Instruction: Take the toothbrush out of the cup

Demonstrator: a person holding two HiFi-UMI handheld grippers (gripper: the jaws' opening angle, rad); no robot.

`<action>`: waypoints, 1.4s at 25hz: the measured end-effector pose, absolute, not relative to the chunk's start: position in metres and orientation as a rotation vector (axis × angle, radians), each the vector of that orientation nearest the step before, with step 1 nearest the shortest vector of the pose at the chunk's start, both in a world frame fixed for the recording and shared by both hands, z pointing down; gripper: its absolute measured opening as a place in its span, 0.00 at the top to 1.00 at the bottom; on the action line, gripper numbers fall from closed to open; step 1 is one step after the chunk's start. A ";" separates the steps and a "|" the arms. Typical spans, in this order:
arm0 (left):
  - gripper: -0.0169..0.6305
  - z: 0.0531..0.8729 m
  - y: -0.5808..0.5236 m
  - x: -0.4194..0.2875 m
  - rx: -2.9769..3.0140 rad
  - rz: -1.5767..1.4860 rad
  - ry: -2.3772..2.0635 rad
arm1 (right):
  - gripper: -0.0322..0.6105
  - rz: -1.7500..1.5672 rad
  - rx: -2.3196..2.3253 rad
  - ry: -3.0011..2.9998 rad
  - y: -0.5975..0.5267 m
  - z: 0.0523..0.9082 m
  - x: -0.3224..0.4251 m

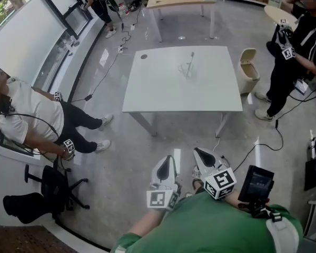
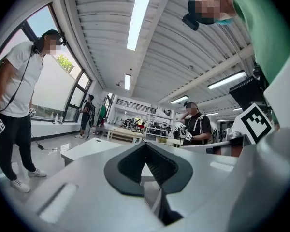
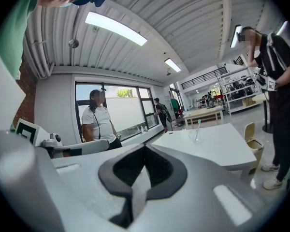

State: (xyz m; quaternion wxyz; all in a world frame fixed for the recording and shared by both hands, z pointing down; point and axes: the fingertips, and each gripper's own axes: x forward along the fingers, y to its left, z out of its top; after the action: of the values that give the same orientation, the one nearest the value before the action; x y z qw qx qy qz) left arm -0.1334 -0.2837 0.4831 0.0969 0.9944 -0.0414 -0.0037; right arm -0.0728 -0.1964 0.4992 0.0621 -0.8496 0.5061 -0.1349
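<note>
- Closest to us, our green sleeve (image 1: pixel 200 225) fills the bottom of the head view, and both tools are held close in front of our body.
- We see the left gripper (image 1: pixel 167 165) with its jaws brought together at the tips and nothing between them. The left gripper view (image 2: pixel 146 144) shows the same.
- Our right gripper (image 1: pixel 201 154) sits just beside it, and the right gripper view (image 3: pixel 145 147) shows its dark pads meeting at the tips with nothing in them.
- Bare grey floor (image 1: pixel 174 136) lies open between us and the near edge of the white table (image 1: pixel 168 91). Both tools are well apart from that edge.
- We find the clear cup (image 1: pixel 186 70) on the far half of the tabletop, a little right of centre and well clear of every edge.
- Our toothbrush (image 1: pixel 190 61) stands in that cup with its handle down. Its long axis is near upright, leaning slightly away and to the right, and the brush end is uppermost.
- From the right gripper view, the toothbrush (image 3: pixel 198 127) rises above the rim of the cup (image 3: pixel 196 137).
- A beige bin (image 1: pixel 247 70) stands just beside the table's right edge.
- One person (image 1: pixel 34 115) sits to the left by the window, and another person (image 1: pixel 295 46) stands to the right beyond the bin.
- An office chair (image 1: pixel 50 186) is at our near left.
</note>
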 end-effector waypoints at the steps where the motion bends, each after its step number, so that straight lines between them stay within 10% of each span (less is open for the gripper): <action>1: 0.96 0.484 -0.287 -0.124 2.946 0.000 -0.113 | 0.95 -0.407 -2.571 1.519 -0.199 0.499 -0.064; 35: 0.96 0.470 -0.385 0.088 2.996 -0.008 0.105 | 0.95 -0.373 -2.690 1.250 -0.281 0.491 0.129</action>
State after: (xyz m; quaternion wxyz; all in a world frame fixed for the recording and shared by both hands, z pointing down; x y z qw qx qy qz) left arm 0.0878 -0.3855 0.4705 0.0718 0.9968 0.0351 -0.0025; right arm 0.1294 -0.2809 0.4909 0.0758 -0.8971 0.4170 -0.1244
